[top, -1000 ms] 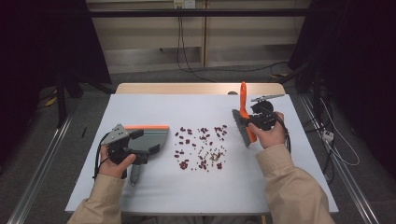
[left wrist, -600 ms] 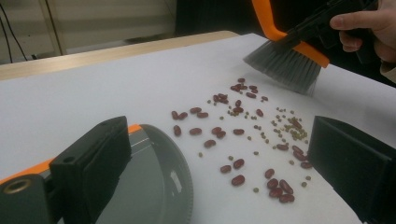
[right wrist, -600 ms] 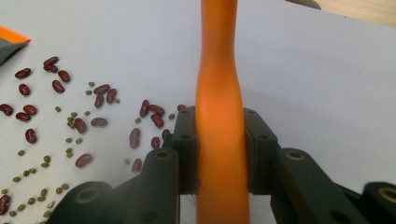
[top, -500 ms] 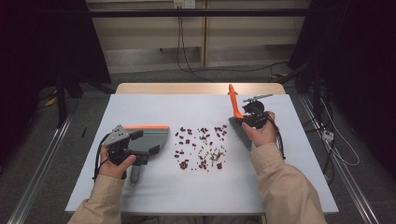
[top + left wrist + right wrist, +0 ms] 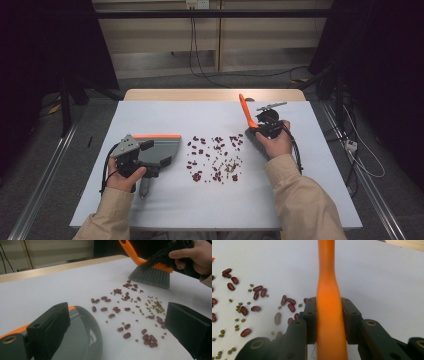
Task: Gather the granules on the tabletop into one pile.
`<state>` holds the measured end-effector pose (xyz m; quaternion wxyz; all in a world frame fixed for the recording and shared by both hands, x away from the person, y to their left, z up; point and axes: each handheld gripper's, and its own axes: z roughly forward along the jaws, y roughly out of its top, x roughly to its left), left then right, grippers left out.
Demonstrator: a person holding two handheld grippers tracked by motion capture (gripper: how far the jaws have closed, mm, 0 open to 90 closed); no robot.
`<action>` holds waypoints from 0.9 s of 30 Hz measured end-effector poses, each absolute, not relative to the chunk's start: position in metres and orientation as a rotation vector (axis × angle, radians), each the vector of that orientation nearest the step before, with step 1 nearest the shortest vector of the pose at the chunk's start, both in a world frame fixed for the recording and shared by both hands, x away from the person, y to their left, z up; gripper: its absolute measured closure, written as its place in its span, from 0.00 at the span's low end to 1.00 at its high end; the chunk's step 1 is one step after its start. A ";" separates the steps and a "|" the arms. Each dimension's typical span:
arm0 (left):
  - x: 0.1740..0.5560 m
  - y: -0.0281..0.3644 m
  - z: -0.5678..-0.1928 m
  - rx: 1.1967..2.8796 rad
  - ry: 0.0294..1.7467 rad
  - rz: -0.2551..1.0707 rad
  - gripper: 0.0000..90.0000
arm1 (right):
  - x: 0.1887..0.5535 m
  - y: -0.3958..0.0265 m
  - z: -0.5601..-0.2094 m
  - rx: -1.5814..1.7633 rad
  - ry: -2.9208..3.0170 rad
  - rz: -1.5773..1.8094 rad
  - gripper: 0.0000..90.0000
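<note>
Since the earlier frame, the right gripper (image 5: 260, 131) has swung leftward and lower with the brush (image 5: 250, 122), so the grey bristles (image 5: 151, 277) now stand on the white table (image 5: 300, 200) just beside the right edge of the scattered beans (image 5: 215, 157); the left gripper (image 5: 131, 157) has kept its place. Bare white surface lies all around the beans: a wide strip toward the far wooden edge (image 5: 215, 95), another toward the near edge, and open room to the right of the brush. To the left, the dustpan (image 5: 162, 150) lies flat with its curved grey lip (image 5: 96, 332) facing the beans, a small gap of table between them. The right gripper's jaws pinch the orange brush handle (image 5: 329, 302) from both sides, the handle rising and leaning toward the far left. The right hand (image 5: 274, 144) wraps the gripper body, forearm coming in from the lower right. The left hand (image 5: 122, 175) grips its tool low over the table at the dustpan's handle end; the left gripper view shows its jaws spread wide, the pan between and under them, but whether they press on it I cannot tell.
</note>
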<state>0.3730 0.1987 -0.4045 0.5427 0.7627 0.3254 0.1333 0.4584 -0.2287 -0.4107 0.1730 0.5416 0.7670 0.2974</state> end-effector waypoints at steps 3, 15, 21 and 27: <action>0.373 0.199 -0.405 1.810 0.774 0.316 0.07 | 0.458 -0.230 -0.410 1.535 2.175 0.855 0.72; 0.373 0.199 -0.404 1.807 0.777 0.320 0.07 | 0.436 -0.240 -0.401 1.509 2.127 0.898 0.58; 0.373 0.198 -0.404 1.807 0.775 0.322 0.07 | 0.424 -0.244 -0.400 1.541 2.109 0.885 0.59; 0.373 0.198 -0.405 1.807 0.773 0.324 0.07 | 0.424 -0.245 -0.405 1.512 2.129 0.863 0.68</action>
